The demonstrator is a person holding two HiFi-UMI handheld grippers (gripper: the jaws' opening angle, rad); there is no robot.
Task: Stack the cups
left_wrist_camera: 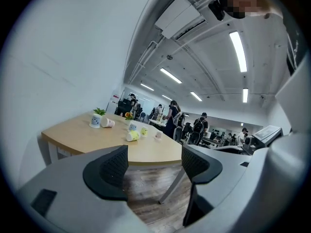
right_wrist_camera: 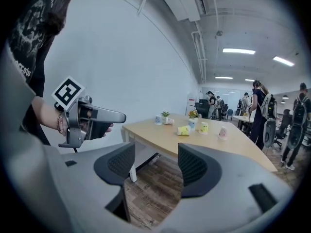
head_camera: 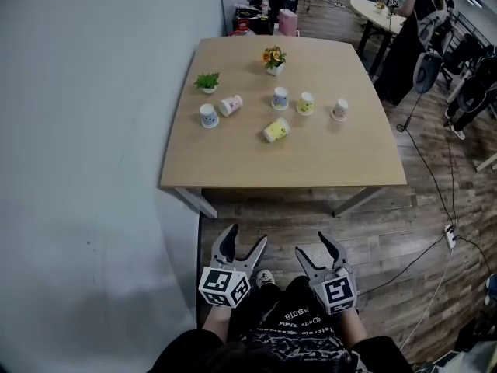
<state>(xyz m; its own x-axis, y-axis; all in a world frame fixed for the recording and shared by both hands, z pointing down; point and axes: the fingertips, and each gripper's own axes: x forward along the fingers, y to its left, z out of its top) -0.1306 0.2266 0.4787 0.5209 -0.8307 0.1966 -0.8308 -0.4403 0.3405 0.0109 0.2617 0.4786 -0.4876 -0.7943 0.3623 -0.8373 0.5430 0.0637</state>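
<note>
Both pairs of fingers stood wide apart with nothing between them, the left gripper and right gripper held over plank flooring, short of the table. Each carried a cube with black-and-white square markers, and the pads were dark and mesh-textured. Far beyond the fingertips, on the pale wooden top, four small tapered cups stood on end: blue cup, pale blue cup, upright yellow cup and pink cup. The tipped yellow cup, nearest the fingers, and the tipped pinkish cup lay on their sides, long axes slanting; their prints were too small to read
</note>
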